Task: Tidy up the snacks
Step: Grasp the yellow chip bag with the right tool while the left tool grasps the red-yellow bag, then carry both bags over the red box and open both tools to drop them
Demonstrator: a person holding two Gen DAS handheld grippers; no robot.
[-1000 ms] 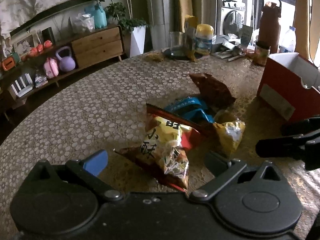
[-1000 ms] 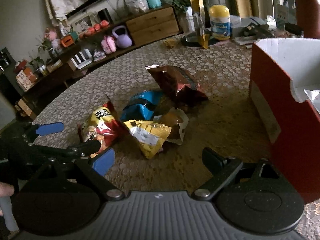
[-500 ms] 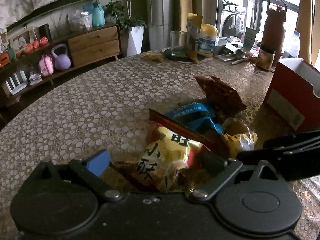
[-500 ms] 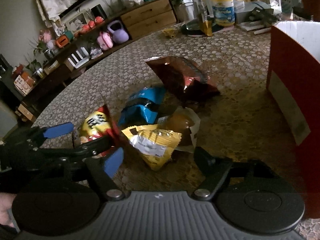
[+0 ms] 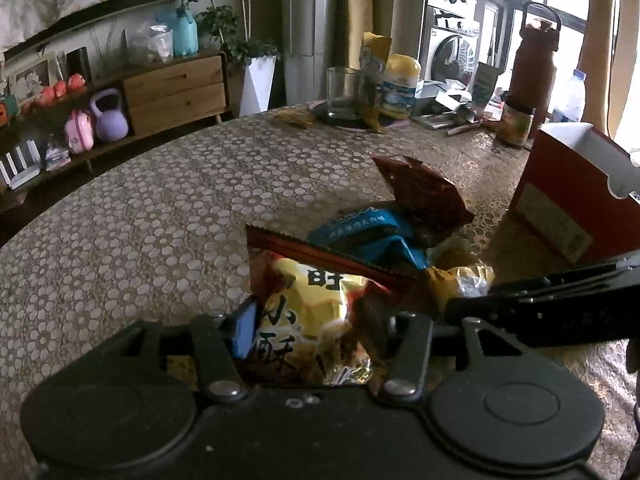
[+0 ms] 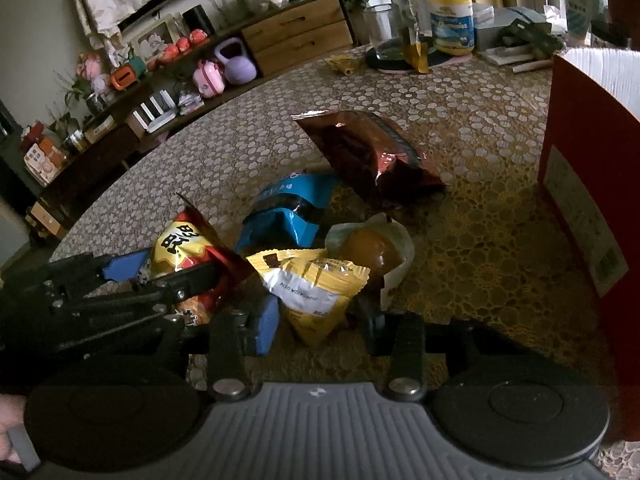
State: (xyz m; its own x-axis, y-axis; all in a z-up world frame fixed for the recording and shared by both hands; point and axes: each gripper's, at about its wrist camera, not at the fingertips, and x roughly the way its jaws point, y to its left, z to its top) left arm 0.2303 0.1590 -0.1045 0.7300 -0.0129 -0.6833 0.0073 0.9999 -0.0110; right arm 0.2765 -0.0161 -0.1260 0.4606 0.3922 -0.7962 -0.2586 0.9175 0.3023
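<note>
Both grippers have just been closing: left gripper (image 5: 316, 332) clamps the red-yellow bag (image 5: 316, 308), right gripper (image 6: 316, 320) the yellow packet (image 6: 316, 284). Lift straight, then swing toward the red box (image 6: 592, 168) at two o'clock on the worktop (image 6: 480, 240).

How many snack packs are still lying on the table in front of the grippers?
5: red-yellow bag in the left gripper, yellow pack in the right gripper, blue bag, clear-wrapped bun, dark red bag farthest. More may sit in the red box.

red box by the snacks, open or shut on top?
Open. The red box shows its white inner walls with no lid over them. Contents: cannot tell.
</note>
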